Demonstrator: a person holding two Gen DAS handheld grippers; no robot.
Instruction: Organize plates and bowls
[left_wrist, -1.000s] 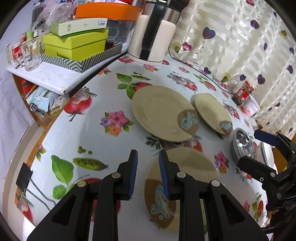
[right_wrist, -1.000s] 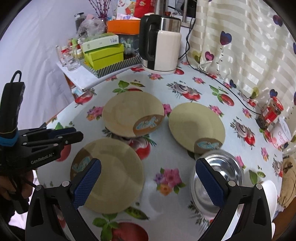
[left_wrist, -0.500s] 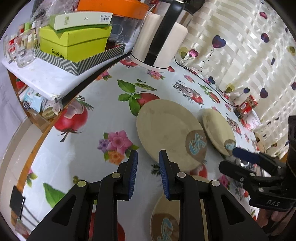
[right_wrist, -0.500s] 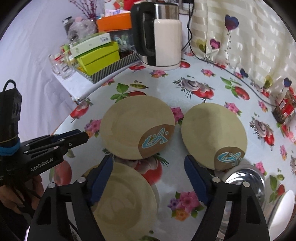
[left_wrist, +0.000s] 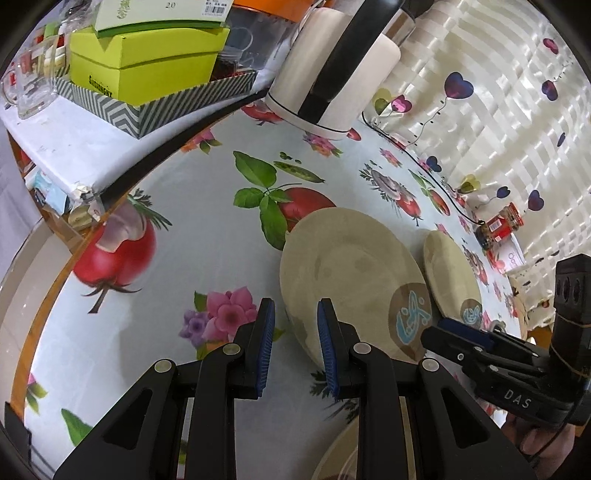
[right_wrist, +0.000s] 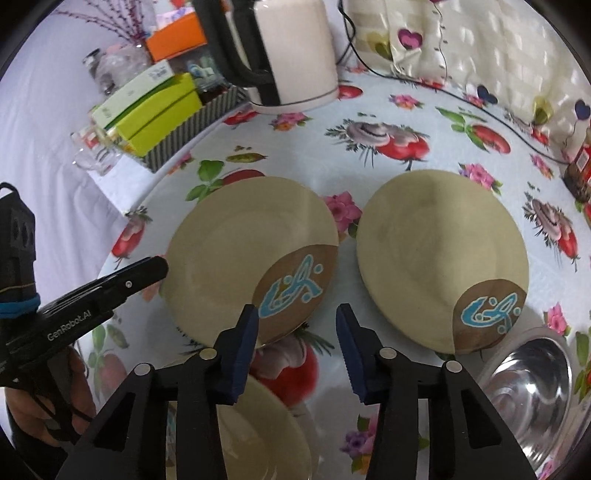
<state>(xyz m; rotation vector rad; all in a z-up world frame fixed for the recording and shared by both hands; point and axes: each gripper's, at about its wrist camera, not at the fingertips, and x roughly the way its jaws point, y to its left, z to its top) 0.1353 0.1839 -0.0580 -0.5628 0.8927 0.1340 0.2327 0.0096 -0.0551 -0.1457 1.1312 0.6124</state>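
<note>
My right tongs (right_wrist: 297, 334), jaws closing with nothing between them, hang over the near rim of the left beige plate (right_wrist: 236, 254), lying flat on the surface (right_wrist: 369, 99). Right of it lies a second plate (right_wrist: 436, 251); nearer, an empty steel bowl (right_wrist: 532, 384). My left tongs (left_wrist: 293, 343) stand narrowly apart, empty.

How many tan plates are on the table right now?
3. One far-left plate lies ahead of the right gripper, one far-right plate lies beside it next to the steel bowl, and one near plate lies under the gripper. More may be out of frame.
</note>
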